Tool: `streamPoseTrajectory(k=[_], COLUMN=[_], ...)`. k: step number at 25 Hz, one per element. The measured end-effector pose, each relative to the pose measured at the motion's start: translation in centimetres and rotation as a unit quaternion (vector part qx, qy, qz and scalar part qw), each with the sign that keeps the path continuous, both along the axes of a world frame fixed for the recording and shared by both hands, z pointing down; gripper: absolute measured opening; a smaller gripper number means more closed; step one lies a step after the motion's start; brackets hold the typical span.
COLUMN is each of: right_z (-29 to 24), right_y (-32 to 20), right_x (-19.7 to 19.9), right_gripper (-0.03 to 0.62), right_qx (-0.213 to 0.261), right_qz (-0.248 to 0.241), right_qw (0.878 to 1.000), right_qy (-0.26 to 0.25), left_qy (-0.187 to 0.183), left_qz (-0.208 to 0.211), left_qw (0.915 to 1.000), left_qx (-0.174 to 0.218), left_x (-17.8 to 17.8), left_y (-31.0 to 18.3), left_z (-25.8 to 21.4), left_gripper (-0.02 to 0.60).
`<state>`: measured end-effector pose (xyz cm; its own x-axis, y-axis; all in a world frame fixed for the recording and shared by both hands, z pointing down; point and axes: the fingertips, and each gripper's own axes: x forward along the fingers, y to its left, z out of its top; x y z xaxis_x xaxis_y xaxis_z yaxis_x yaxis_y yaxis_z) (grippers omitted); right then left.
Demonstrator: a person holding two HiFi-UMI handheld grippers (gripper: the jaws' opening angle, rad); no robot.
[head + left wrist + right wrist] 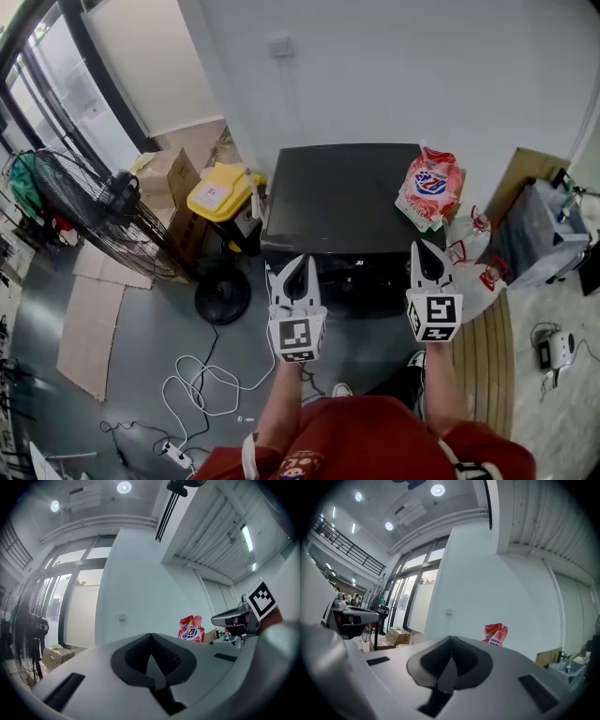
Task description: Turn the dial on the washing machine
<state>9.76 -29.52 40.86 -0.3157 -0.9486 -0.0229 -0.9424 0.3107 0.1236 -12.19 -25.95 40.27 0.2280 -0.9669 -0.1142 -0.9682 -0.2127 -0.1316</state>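
Now we hold both grippers level before washing machine (342, 202), dark box against wall. Left gripper (298, 261) clenched on nothing; right gripper (427, 247) likewise clamped, empty. Dial we cannot make out; likely on front panel under top edge. We expect rigid knob, smooth, turning in stiff clicks: pinch across rim. Detergent bag (429, 186) sits on top, right rear corner, clear of front. Fan (89, 211), yellow bin (220, 192) at left; cable (202, 384) on floor.

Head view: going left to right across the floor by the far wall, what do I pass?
Fan → box → yellow bin → washer → detergent bag, which sits on the washer's right corner.
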Motion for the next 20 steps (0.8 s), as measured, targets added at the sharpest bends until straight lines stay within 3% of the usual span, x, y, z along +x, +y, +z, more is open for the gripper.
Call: streamPoseTrajectory(k=[20], right_z=[0.81], right_y=[-0.36], right_x=[0.11], right_gripper=[0.009], right_qx=[-0.003], right_qz=[-0.001], right_qw=[1.0], right_qy=[0.0], left_qy=[0.0], left_qz=[-0.004], left_qw=[0.9999], left_qx=[-0.011], left_x=[0.07], left_y=[-0.14], left_z=[1.1], left_gripper=[0.009])
